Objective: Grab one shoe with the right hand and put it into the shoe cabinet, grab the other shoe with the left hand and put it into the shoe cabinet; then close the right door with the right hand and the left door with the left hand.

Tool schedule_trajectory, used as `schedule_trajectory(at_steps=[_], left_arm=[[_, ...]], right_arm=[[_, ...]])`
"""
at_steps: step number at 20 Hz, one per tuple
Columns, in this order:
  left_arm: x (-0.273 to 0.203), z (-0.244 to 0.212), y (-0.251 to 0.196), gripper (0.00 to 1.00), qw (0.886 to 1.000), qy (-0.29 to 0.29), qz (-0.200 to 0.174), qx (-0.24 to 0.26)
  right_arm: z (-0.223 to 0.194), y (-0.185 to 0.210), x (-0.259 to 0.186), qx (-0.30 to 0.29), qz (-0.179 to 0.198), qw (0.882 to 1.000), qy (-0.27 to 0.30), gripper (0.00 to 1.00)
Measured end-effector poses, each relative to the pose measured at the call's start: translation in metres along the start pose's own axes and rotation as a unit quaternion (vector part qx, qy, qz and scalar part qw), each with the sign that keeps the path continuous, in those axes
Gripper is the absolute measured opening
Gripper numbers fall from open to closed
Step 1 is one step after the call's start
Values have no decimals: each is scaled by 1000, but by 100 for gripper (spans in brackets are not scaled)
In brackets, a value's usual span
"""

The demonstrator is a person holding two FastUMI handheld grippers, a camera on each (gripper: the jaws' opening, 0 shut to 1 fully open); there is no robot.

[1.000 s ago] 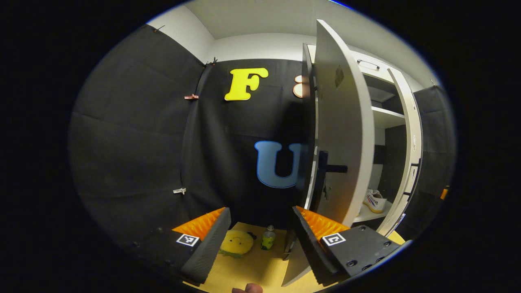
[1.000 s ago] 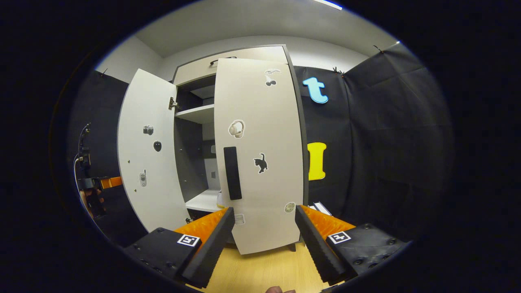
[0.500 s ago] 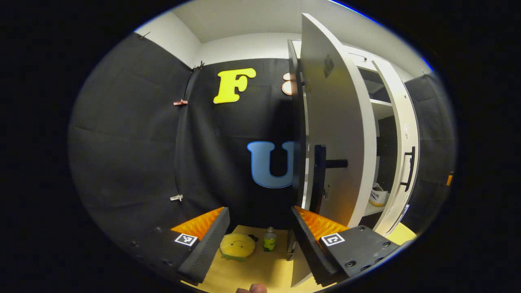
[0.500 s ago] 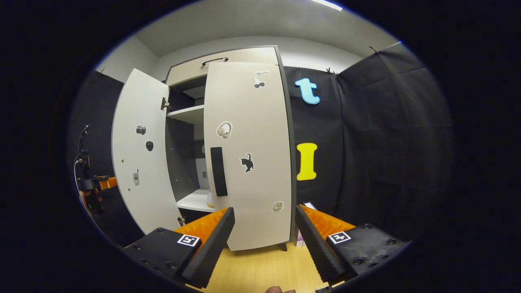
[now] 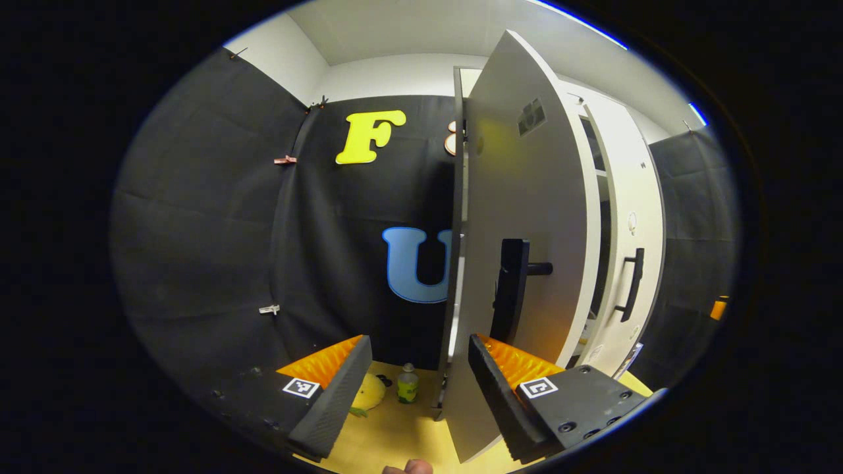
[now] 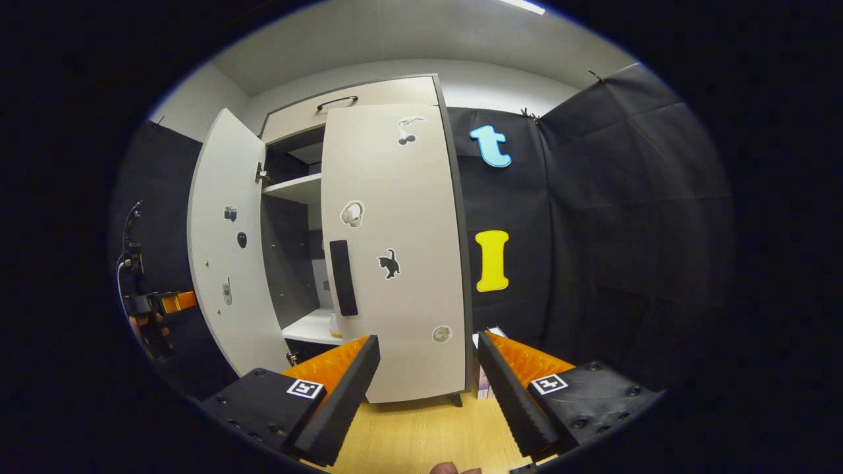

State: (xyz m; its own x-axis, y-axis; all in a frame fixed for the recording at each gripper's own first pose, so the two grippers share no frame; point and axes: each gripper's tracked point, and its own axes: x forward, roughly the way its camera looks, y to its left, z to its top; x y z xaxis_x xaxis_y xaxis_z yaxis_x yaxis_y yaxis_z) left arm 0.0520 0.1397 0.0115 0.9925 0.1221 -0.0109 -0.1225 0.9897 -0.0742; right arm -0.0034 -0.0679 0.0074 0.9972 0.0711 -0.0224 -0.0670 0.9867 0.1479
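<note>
Doors closing on the cabinet, shoes judged already inside.

Left of the cabinet (image 6: pixel 369 99), on the floor by its foot, lie a yellow plush (image 5: pixel 370 394) and a small bottle (image 5: pixel 407 384). The left claw (image 5: pixel 416 388) gapes wide and holds nothing, just short of the left door (image 5: pixel 520 217), which stands well open with its handle (image 5: pixel 512 289) above the claw's right finger. A pale shape low in the gap between the doors may be a shoe; too small to tell. Right of that gap, the right door (image 6: pixel 395 250) looks shut or nearly so, with the right claw (image 6: pixel 428 388) wide and empty before it. Next, I judge: the left claw pushes the left door's outer face toward the cabinet until it seats.
</note>
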Motion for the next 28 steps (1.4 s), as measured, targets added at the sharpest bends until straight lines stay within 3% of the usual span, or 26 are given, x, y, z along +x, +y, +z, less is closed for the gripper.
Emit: schedule_trajectory(at_steps=[4, 7, 12, 21, 28], left_arm=[[5, -3, -51, 94, 999, 3, -41, -9], [9, -6, -115, 94, 994, 5, -106, -13], [-3, -5, -164, 95, 992, -4, -129, 7], [-33, -8, -157, 95, 993, -3, -117, 10], [-51, -5, -141, 95, 993, -7, -114, 10]], right_arm=[[3, -8, 0, 6, 0, 1000, 0, 98], [2, -6, 0, 8, 4, 1000, 2, 98], [4, -3, -3, 13, 15, 1000, 1, 98], [5, 16, -6, 11, 27, 1000, -1, 98], [15, 41, -6, -28, 29, 999, -18, 98]])
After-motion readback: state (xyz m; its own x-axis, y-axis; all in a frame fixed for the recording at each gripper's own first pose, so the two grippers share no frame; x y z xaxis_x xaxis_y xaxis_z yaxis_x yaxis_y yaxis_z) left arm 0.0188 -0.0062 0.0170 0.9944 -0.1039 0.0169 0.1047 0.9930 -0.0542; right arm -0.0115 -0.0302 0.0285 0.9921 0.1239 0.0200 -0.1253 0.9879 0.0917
